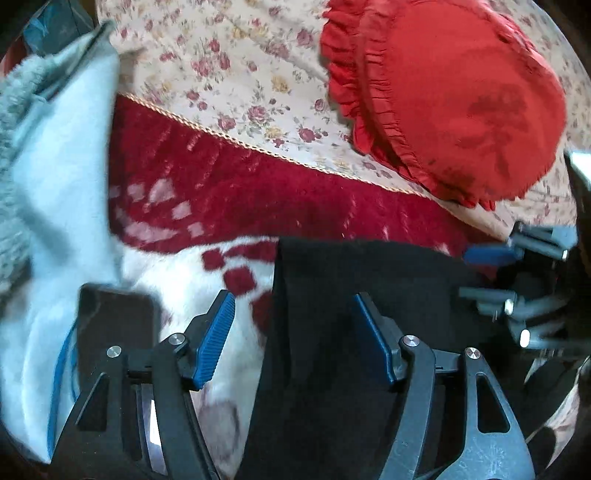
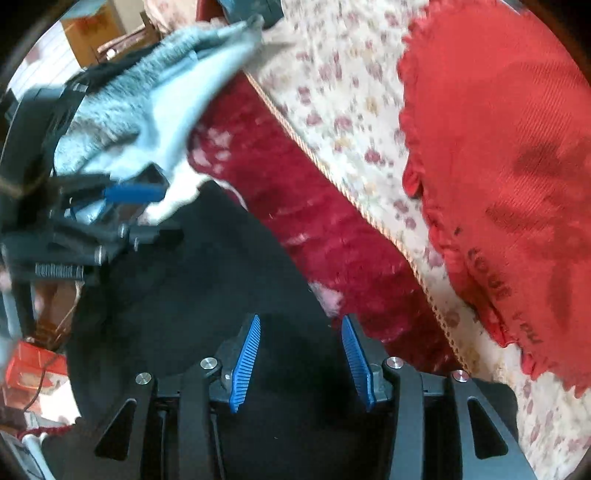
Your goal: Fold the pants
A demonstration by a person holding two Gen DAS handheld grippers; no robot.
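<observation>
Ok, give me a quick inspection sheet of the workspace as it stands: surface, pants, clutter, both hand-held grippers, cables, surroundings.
Surface: red and white plush blanket beside a floral sheet.
Job's things: black pants lying on the blanket.
Clutter: red ruffled cushion on the sheet; pale blue and grey garment; dark flat object at the left.
Grippers: left hand-held gripper open, one edge of the pants between its pads; right hand-held gripper open over the pants.
Cables: blue cable over the pale garment.
Surroundings: boxes and furniture in the background, blurred.
</observation>
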